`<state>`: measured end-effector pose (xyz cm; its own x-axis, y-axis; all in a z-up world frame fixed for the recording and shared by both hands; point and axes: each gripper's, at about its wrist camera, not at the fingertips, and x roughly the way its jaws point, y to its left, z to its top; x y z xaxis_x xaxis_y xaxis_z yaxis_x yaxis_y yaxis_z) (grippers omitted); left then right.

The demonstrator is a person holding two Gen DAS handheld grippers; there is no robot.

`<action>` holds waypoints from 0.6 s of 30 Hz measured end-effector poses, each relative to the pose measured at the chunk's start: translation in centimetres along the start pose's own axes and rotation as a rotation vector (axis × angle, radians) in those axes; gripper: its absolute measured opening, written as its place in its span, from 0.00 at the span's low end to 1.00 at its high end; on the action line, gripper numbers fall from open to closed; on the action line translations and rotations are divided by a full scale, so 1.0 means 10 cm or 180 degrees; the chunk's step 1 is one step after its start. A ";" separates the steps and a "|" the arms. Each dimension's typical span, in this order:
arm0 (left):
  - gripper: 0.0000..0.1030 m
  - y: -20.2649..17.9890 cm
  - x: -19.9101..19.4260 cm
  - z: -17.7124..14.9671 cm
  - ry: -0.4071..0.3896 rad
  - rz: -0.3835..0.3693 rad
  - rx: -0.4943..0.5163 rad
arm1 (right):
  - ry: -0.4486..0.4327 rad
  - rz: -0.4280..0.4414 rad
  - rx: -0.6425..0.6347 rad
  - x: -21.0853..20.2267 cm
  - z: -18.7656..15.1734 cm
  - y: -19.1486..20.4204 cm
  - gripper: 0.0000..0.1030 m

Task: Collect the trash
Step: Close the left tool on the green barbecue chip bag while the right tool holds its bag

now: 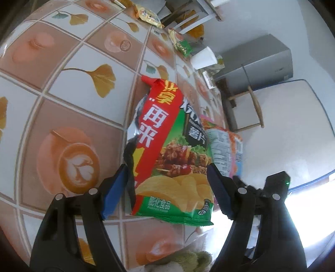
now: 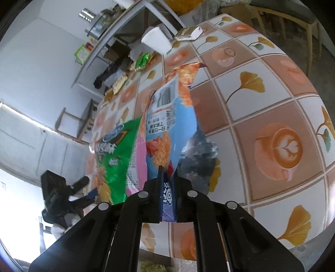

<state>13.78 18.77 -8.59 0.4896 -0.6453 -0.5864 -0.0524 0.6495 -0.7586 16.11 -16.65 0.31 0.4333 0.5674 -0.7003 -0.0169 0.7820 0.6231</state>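
Two wrappers: green-and-red chip bag (image 1: pixel 167 150) and blue-and-pink snack bag (image 2: pixel 165 129), side by side at the near edge of the tiled table (image 1: pixel 69 108).
Left tongs (image 1: pixel 167 188): spread wide, gripping nothing, one blue pad on either side of the chip bag's lower end.
Right tongs (image 2: pixel 167 188): clenched on the snack bag's near edge, foil lining showing beside the pinch.
Key relation: chip bag straight ahead of the left tongs, long axis running away from them along the line of the fingers, bottom seam nearest; nearer to the left hand than to the right.
Contact: unclear whether either pad touches the chip bag; a sliver of table visible beside the left-hand pad.
Likely step: closing on the chip bag, judging by the straddle.
Risk: slick, crumpled film apt to slip from a shallow pinch.
More trash: yellow packet (image 1: pixel 147 15), green packet (image 1: pixel 184 47) and white paper cup (image 1: pixel 204 57) farther along the table.
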 end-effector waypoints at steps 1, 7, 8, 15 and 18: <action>0.71 0.00 -0.02 0.00 -0.0014 -0.0076 -0.0012 | 0.0013 -0.0005 -0.0013 0.02 0.00 0.01 0.07; 0.70 -0.08 -0.06 -0.04 0.0003 -0.0583 -0.0011 | 0.0072 -0.0007 -0.0010 0.08 0.00 0.00 0.07; 0.70 -0.11 -0.04 -0.05 0.0012 -0.0588 0.0014 | 0.0084 -0.0020 -0.0015 0.10 0.00 0.01 0.07; 0.48 -0.26 0.12 -0.08 0.0081 -0.0225 0.0227 | 0.0124 -0.0023 -0.0020 0.14 -0.02 0.02 0.07; 0.34 -0.21 0.17 -0.05 0.0105 -0.0159 0.0171 | 0.0128 -0.0018 -0.0004 0.14 -0.02 0.00 0.07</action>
<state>14.28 16.11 -8.11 0.4614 -0.6898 -0.5579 0.0186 0.6362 -0.7713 16.51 -15.81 -0.69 0.3967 0.5728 -0.7173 -0.0158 0.7855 0.6186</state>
